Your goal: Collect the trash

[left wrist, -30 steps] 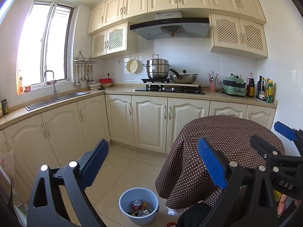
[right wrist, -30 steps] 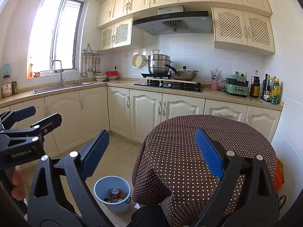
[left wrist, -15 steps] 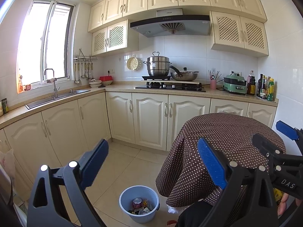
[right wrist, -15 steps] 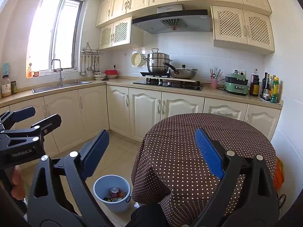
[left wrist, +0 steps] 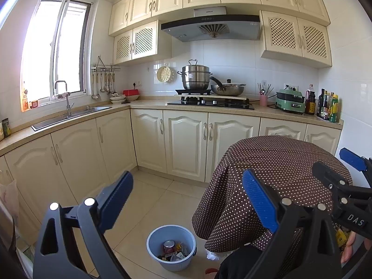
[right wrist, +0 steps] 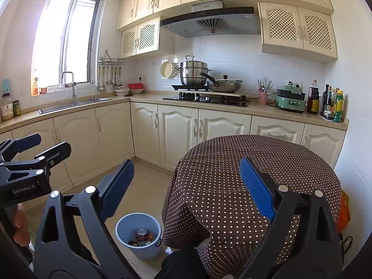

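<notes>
A blue bin point(left wrist: 171, 231) point(right wrist: 138, 219) stands on the tiled floor beside the round table point(left wrist: 279, 162) point(right wrist: 232, 162), which wears a brown polka-dot cloth. Inside the bin lie a drinks can point(left wrist: 169, 244) point(right wrist: 141, 231) and several wrappers. My left gripper point(left wrist: 188, 200) is open and holds nothing, raised well above the bin. My right gripper point(right wrist: 187, 187) is also open and empty, over the table's left edge. Each shows in the other's view: the right gripper point(left wrist: 337, 162) at the right edge, the left gripper point(right wrist: 48, 144) at the left. The tabletop is bare.
Cream cabinets point(left wrist: 186, 144) run along the back and left under a counter with sink point(left wrist: 69, 116), hob and pots point(left wrist: 197, 79), a green cooker point(left wrist: 290, 101) and bottles point(left wrist: 327, 105). An orange bag point(right wrist: 344, 211) sits right of the table. A white scrap point(left wrist: 214, 254) lies under the cloth's edge.
Both views drift slightly, the kitchen sliding a little upward in frame. Both grippers stay open and empty; the bin and table have not moved.
</notes>
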Available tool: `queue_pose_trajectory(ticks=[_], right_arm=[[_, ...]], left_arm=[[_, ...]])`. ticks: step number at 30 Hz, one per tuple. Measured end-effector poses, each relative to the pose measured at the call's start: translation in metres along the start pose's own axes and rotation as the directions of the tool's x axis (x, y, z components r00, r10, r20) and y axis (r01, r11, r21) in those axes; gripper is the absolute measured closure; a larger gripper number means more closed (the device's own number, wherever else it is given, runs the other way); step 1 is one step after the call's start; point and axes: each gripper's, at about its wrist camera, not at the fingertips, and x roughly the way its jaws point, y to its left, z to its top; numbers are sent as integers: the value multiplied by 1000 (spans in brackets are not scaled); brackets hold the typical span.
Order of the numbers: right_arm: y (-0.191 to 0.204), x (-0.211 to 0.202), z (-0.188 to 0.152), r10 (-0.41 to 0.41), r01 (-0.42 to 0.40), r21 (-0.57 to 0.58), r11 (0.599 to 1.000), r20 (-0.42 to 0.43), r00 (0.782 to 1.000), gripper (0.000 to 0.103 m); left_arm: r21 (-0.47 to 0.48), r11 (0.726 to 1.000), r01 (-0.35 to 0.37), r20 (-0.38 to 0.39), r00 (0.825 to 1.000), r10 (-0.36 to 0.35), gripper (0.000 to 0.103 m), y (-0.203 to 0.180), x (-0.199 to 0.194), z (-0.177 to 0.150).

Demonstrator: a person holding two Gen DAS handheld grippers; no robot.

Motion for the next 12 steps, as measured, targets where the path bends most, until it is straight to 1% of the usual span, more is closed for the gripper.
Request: queue_pose_trajectory(ticks=[4, 7, 10, 12], right_arm=[[-6, 15, -4, 16, -15, 18, 1000, -34, 999, 12], [-18, 29, -6, 15, -13, 34, 999, -61, 998, 12], [-42, 48, -7, -28, 32, 33, 999, -100, 995, 12], [-66, 64, -8, -74, 78, 22, 997, -142, 987, 12]], left_arm=[[2, 1000, -11, -31, 999, 11, 10, 0, 12, -3], [5, 1000, -21, -78, 997, 22, 10, 0, 29, -8], [25, 999, -46, -143, 988, 49, 10, -2, 53, -18], [40, 997, -68, -185, 980, 75, 10, -1, 71, -27]])
